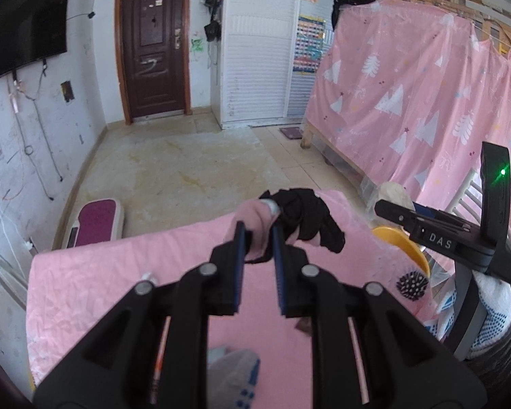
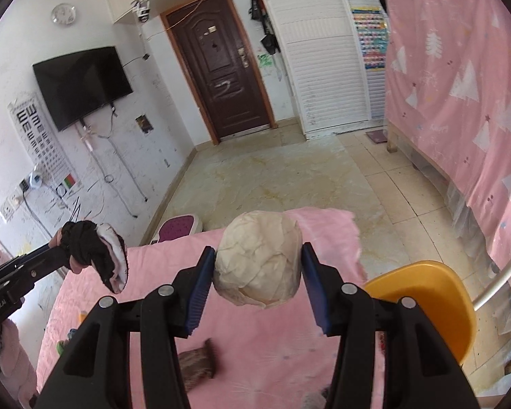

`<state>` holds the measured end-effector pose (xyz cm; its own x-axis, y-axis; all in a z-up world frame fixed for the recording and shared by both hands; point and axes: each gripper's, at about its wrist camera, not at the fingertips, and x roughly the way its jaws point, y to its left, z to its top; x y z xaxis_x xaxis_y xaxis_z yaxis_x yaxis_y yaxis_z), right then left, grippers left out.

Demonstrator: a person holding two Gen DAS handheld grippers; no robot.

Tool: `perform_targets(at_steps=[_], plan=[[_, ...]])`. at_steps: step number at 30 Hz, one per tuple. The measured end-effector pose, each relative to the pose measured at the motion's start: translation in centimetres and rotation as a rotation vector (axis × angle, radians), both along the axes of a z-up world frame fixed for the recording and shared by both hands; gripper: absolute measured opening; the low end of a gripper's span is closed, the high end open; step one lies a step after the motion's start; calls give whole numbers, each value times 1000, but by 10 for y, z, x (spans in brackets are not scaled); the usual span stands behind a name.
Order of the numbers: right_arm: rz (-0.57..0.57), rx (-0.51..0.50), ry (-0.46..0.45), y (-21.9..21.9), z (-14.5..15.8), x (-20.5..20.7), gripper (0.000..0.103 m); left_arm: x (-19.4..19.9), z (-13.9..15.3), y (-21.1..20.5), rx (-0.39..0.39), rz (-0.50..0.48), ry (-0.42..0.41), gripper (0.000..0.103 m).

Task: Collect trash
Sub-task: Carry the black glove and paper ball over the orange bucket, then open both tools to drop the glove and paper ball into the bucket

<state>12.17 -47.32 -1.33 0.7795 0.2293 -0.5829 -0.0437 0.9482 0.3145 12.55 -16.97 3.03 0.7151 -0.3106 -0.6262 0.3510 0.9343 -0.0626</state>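
Wall eye chart (image 2: pixel 39 136); "DAS" tool (image 1: pixel 441 241)

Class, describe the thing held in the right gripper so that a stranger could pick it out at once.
Start at the pink-covered table in the foreground. Above it, the right gripper clamps a crumpled paper ball. It is cream and round, unlike the black and pink cloth bundle in the left gripper.

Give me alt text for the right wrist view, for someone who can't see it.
The right tool grips a crumpled ball of off-white paper above a pink-covered table. At left, the left tool holds bunched black and pink cloth.
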Motion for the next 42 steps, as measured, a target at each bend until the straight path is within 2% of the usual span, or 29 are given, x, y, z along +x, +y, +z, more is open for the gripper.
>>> perform_targets(at_steps=[14,24,35,37,42], plan=[[-168,63,29,-118,-41,-11,41,8,-12,-130,58,-130,24,14],[-217,83,78,-162,-78,-14,43,13,-35,-206,88,-172,71,14],[-259,119,70,-191,-90,-39,49,21,-51,-253,99,-158,93,17],[-268,118,71,-195,-92,-47,49,23,-54,-257,91,-157,104,23],[-283,110,72,-199,-92,-62,50,24,-58,-259,67,-153,139,23]])
